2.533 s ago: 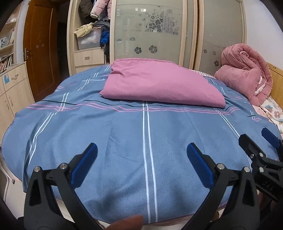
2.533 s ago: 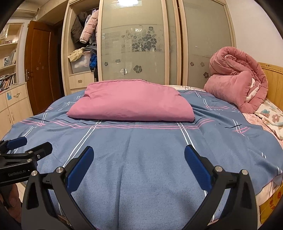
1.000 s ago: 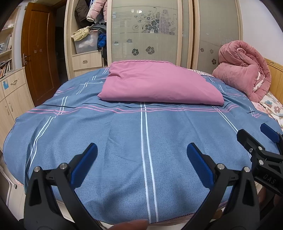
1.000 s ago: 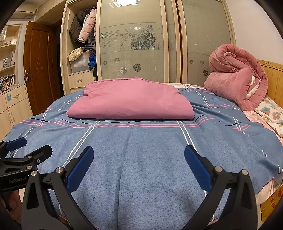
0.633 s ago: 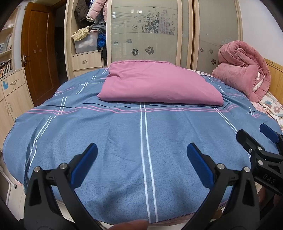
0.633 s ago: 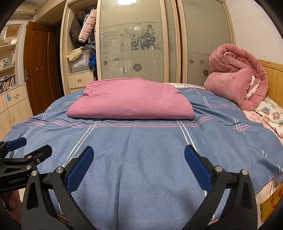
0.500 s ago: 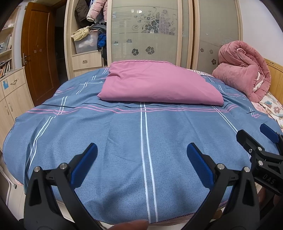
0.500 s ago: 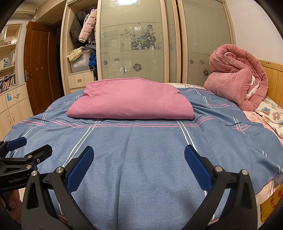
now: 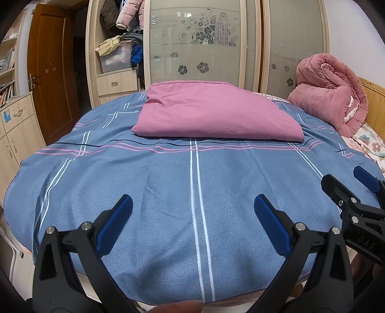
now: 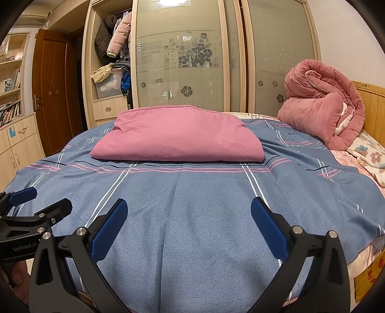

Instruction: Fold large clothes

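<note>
- Hovering over the bed's (image 9: 168, 183) near edge, the left claw (image 9: 192, 209) gapes wide, holding nothing.
- Right claw (image 10: 189, 213) likewise wide, empty.
- Folded pink cloth (image 10: 178, 134) lies mid-bed, well beyond both.

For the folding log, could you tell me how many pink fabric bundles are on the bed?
2: the folded pink cloth lies mid-bed on the blue sheet; the rolled pink quilt sits at the right by the headboard. Others may be hidden.

Both views are evenly and warmly lit; glare from a ceiling light (image 10: 168, 2) is seen at top centre. Edges are bowed, corners vignetted black, focus sharp.
</note>
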Action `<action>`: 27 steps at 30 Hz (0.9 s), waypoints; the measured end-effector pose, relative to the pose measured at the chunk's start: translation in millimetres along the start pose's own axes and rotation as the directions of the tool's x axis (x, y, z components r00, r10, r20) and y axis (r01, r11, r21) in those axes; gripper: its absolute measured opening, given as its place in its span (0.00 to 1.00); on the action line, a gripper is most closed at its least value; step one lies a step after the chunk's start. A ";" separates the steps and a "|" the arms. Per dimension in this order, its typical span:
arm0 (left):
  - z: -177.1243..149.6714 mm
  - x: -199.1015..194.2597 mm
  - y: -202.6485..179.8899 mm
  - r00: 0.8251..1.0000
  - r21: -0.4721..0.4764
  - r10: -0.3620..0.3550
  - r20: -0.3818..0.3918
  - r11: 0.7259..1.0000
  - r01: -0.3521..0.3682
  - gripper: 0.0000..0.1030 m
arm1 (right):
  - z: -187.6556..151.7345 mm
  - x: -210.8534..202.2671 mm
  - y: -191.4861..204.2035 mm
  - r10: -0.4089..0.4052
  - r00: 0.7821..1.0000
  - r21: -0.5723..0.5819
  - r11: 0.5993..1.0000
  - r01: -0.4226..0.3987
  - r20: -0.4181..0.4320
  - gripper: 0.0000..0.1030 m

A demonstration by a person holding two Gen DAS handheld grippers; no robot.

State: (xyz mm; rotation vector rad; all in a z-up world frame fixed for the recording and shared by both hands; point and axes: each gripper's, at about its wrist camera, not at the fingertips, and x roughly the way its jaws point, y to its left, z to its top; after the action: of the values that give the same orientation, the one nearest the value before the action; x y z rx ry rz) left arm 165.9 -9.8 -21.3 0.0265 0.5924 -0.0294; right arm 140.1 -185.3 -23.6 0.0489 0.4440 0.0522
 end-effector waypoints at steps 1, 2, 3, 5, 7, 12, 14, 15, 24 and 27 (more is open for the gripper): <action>-0.1 -0.1 -0.2 1.000 -0.001 -0.001 0.000 1.000 0.001 0.98 | 0.0 0.2 0.0 -0.001 1.000 -0.001 1.000 0.001 0.000 0.99; 0.1 0.0 -0.1 1.000 0.001 0.000 0.000 1.000 0.000 0.98 | 0.1 0.3 0.0 -0.001 1.000 -0.001 1.000 0.001 -0.001 0.99; 0.1 -0.1 -0.1 1.000 0.001 0.000 0.001 1.000 0.000 0.98 | 0.1 0.5 0.0 -0.001 1.000 -0.001 1.000 0.001 -0.003 0.99; 0.4 0.0 -0.2 1.000 0.001 0.002 0.003 1.000 -0.002 0.98 | -0.6 0.9 0.0 0.000 1.000 -0.001 1.000 0.000 -0.005 0.99; 0.4 0.2 -0.2 1.000 0.000 0.000 0.002 1.000 0.000 0.98 | -1.2 0.1 0.0 0.000 1.000 0.001 1.000 0.000 -0.005 0.99; 0.4 0.2 -0.6 1.000 0.003 -0.004 0.003 1.000 0.004 0.98 | -1.9 0.5 0.8 0.000 1.000 0.001 1.000 0.000 -0.004 0.99; -0.2 -0.1 0.0 1.000 0.003 -0.006 0.003 1.000 0.006 0.98 | -1.8 0.6 0.7 0.000 1.000 0.002 1.000 0.000 -0.005 0.99; -0.3 -0.2 -0.1 1.000 0.003 -0.006 0.004 1.000 0.006 0.98 | -1.5 0.7 0.7 0.000 1.000 0.002 1.000 0.000 -0.005 0.99; -0.8 -1.0 -0.5 1.000 0.000 -0.023 0.001 1.000 0.023 0.98 | -1.8 0.8 0.5 0.001 1.000 0.003 1.000 -0.001 -0.006 0.99; -0.8 1.3 -0.5 1.000 -0.002 -0.029 -0.011 1.000 0.029 0.98 | -1.2 1.2 0.6 0.000 1.000 0.001 1.000 0.000 -0.006 0.99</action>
State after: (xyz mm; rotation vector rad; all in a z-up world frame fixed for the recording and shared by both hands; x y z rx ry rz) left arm 166.5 -10.3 -22.7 0.0162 0.6040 -0.0564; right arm 140.7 -184.5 -25.1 0.0500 0.4500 0.0524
